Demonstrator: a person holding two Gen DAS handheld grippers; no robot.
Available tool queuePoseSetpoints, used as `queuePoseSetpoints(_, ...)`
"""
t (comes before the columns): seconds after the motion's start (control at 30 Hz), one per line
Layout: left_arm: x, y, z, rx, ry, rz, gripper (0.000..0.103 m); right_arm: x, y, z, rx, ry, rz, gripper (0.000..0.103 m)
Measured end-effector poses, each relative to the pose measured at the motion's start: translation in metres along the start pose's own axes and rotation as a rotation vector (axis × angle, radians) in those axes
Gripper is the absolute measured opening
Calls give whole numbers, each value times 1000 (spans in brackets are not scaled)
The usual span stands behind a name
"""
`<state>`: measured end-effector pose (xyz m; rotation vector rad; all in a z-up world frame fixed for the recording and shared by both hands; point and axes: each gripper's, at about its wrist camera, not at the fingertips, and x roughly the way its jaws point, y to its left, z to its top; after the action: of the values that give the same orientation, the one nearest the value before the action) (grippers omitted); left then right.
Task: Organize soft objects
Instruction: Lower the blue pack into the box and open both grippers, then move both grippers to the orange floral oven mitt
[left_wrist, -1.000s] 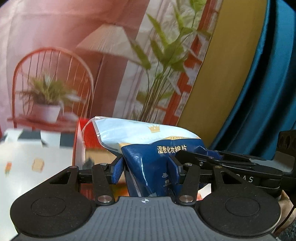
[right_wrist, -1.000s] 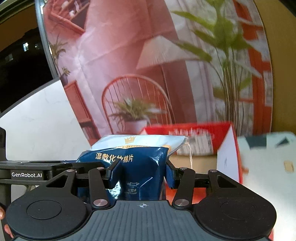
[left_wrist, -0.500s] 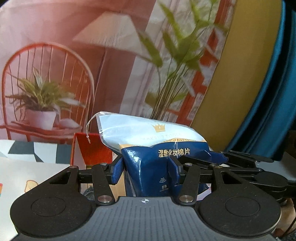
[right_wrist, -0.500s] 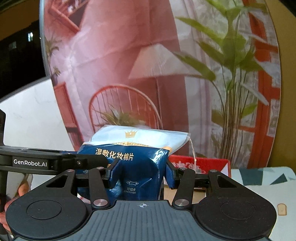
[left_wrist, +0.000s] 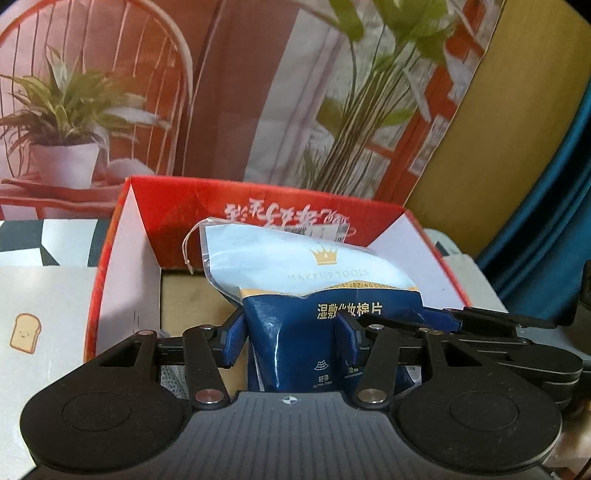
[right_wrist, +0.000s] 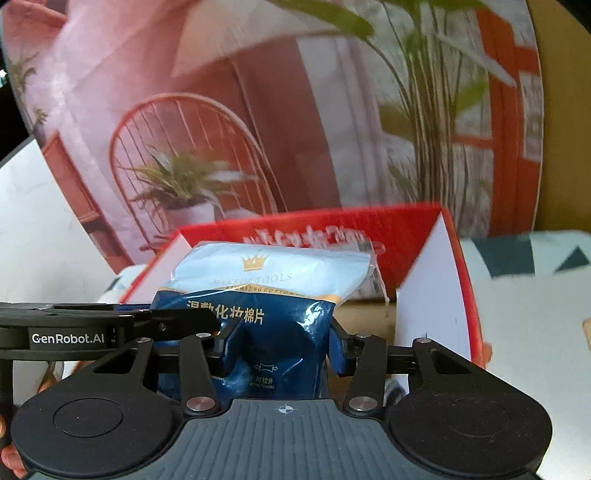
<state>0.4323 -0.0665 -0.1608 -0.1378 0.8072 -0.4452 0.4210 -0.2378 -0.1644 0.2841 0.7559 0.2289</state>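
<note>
Pouch: your blue and pale-blue plastic bag of cotton pads (left_wrist: 328, 291) hangs over the open red cardboard box (left_wrist: 258, 206), held from both sides.
Left gripper (left_wrist: 290, 338): your fingers pinch the pouch's dark lower half.
Right gripper (right_wrist: 277, 345): jaws closing, pads squeezing that same half.
Left view only: the pouch's drawstring (left_wrist: 188, 247), a toast-printed white cloth (left_wrist: 44, 314) left of the box.
Right view only: "GenRobot.AI" on your other gripper, a fingertip (right_wrist: 14, 461) at the lower left corner.
</note>
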Motion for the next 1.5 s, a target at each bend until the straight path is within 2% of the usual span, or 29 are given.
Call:
queuePoseSetpoints(0.37, -10, 3, -4, 37, 10, 53, 56, 3, 4, -7, -16, 10, -53, 45)
queuePoseSetpoints(0.7, -55, -8, -16, 80, -36, 49, 58, -46, 27, -25, -73, -85, -47, 46)
queuePoseSetpoints(0.93, -90, -10, -48, 71, -59, 67, 58, -85, 45, -53, -100, -155, -32, 46)
queuePoseSetpoints(1.13, -116, -15, -82, 85, -84, 99, 58, -107, 57, -82, -123, -176, -26, 46)
queuePoseSetpoints(1.5, -115, 1, -144, -39, -15, 157, 58, -100, 52, -139, -95, -55, -58, 46)
